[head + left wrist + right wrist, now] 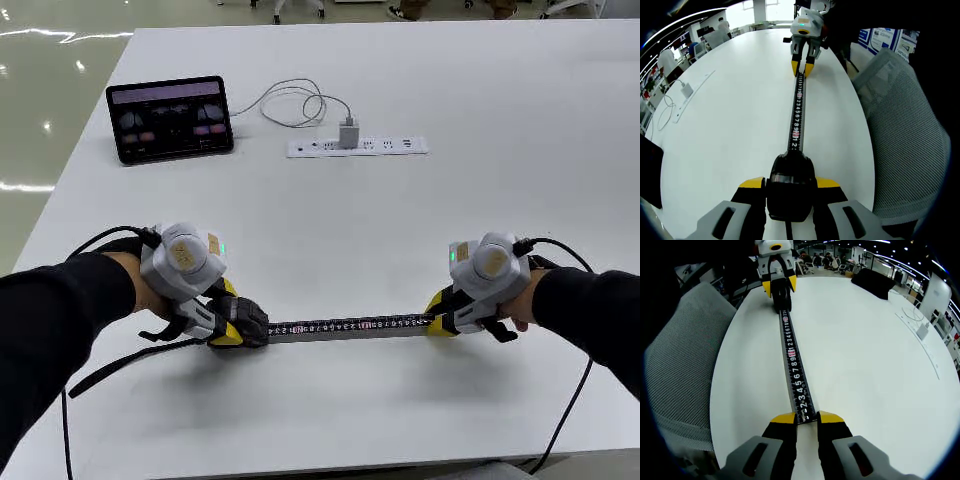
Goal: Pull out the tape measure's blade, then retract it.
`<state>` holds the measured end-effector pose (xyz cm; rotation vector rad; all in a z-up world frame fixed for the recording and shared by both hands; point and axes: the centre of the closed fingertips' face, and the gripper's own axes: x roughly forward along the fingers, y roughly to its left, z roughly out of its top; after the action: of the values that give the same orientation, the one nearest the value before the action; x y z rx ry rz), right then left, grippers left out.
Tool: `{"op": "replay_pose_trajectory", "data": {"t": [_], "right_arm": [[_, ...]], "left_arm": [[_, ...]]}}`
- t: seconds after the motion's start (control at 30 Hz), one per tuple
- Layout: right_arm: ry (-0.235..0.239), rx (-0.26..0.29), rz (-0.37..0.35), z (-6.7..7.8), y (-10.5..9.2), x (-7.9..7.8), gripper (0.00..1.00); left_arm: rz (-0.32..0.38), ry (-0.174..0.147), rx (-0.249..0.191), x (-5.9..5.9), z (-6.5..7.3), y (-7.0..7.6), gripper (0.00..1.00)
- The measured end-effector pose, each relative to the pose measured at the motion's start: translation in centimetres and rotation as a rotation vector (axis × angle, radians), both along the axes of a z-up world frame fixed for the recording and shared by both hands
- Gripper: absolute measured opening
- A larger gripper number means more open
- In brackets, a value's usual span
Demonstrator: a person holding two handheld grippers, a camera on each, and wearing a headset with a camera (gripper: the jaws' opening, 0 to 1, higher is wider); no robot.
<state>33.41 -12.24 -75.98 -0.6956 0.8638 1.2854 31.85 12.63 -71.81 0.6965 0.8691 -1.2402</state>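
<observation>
Tape measure case (790,200): probably rigid and light; your left tongs (790,183) clamp its sides.
Blade (792,360): thin, likely springy; your right tongs (805,418) pinch its tip.

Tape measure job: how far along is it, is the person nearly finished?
Done: the blade is pulled out and lies stretched along the table between the two tools. In hand: the left tool grips the black case, and the right tool pinches the blade's end. Left to do: letting the blade retract into the case.
</observation>
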Motion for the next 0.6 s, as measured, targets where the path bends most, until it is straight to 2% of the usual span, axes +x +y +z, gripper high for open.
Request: {"op": "replay_pose_trajectory", "data": {"t": [0.27, 0.4, 0.53, 0.6], "right_arm": [[0.006, 0.01, -0.016, 0.0, 0.0, -0.02, 0.11], [0.037, 0.006, -0.051, 0.03, 0.13, 0.12, 0.11], [0.038, -0.001, -0.044, 0.0, 0.15, 0.01, 0.12], [0.017, -0.014, -0.022, -0.03, 0.17, -0.04, 0.12]], "left_arm": [[0.002, -0.009, -0.004, 0.06, -0.03, 0.03, 0.32], [0.023, -0.003, -0.019, 0.26, -0.03, -0.08, 0.33], [0.037, -0.005, -0.032, 0.34, 0.02, -0.17, 0.33], [0.035, -0.012, -0.028, 0.32, 0.05, -0.18, 0.33]]}}
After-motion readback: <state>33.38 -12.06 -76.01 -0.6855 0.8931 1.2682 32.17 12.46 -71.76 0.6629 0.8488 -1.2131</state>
